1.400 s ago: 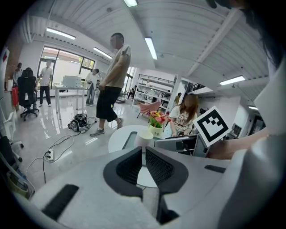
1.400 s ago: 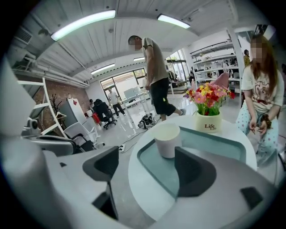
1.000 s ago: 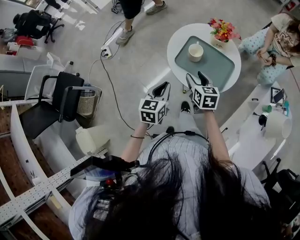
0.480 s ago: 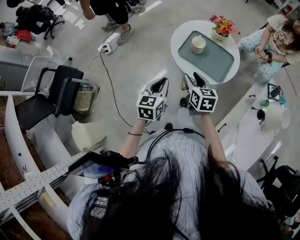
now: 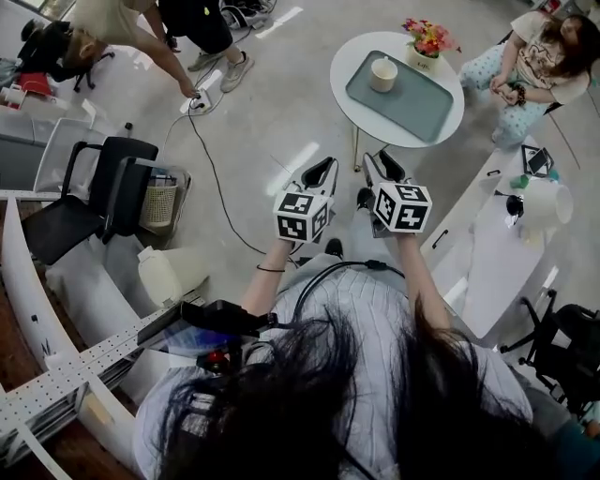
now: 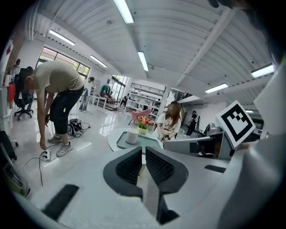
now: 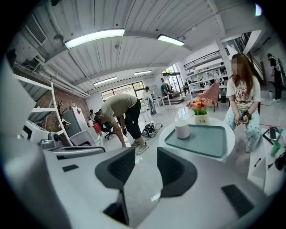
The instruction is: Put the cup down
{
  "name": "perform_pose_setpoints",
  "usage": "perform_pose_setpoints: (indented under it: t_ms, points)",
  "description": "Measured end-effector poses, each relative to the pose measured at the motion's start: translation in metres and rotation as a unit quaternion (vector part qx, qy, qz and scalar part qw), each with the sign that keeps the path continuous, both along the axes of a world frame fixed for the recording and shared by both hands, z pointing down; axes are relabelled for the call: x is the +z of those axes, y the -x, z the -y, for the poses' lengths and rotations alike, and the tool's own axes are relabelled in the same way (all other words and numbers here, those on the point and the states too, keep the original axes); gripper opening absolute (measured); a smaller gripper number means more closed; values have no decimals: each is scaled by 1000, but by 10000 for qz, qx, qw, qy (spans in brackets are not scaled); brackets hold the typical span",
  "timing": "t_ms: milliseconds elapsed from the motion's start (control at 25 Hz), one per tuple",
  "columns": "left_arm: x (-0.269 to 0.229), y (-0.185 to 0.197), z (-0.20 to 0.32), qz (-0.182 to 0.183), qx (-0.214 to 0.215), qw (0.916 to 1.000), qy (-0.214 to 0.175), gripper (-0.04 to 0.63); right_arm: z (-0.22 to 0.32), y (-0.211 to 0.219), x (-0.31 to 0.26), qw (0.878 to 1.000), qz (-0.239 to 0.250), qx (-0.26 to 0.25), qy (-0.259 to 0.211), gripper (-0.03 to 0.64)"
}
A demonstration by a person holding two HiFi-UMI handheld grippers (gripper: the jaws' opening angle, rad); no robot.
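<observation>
A white cup (image 5: 382, 74) stands upright at the far left end of a grey-green tray (image 5: 417, 98) on a small round white table (image 5: 343, 58). Both grippers are held in the air well short of the table, side by side. Only a thin slit shows between the jaws of my left gripper (image 5: 323, 169), and they hold nothing. My right gripper (image 5: 380, 161) has a clear gap and its jaws are closing on nothing. The cup (image 7: 182, 129) shows far beyond the right gripper (image 7: 145, 154). It also shows past the left gripper (image 6: 144, 150) as a small cup (image 6: 132, 135).
A flower pot (image 5: 427, 47) stands at the tray's far edge. A person sits right of the table (image 5: 539, 47). Another person (image 5: 108, 23) bends over a power strip (image 5: 200, 101) with a cable on the floor. A black chair (image 5: 94, 202) and bin (image 5: 155, 202) are left, a white desk (image 5: 506, 258) right.
Both grippers have drawn back from the table, which now sits farther off. The right jaws have narrowed. A bending person has come into view at the upper left.
</observation>
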State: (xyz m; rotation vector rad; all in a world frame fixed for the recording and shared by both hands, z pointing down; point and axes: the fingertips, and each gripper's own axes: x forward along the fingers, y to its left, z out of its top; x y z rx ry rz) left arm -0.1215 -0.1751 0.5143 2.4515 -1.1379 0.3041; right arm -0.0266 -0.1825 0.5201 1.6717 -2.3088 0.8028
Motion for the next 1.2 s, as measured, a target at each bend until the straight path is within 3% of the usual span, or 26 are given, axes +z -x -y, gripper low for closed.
perform_pose_setpoints:
  t_ms: [640,1200]
  points:
    - [8,-2,-41,-71,132,9997,184,36,-52,-5,2,9997,-109,113,167,129]
    - [-5,-54,-86,-39,130,9999,100,35,-107,-64,-5,9997,-48,221,82,100]
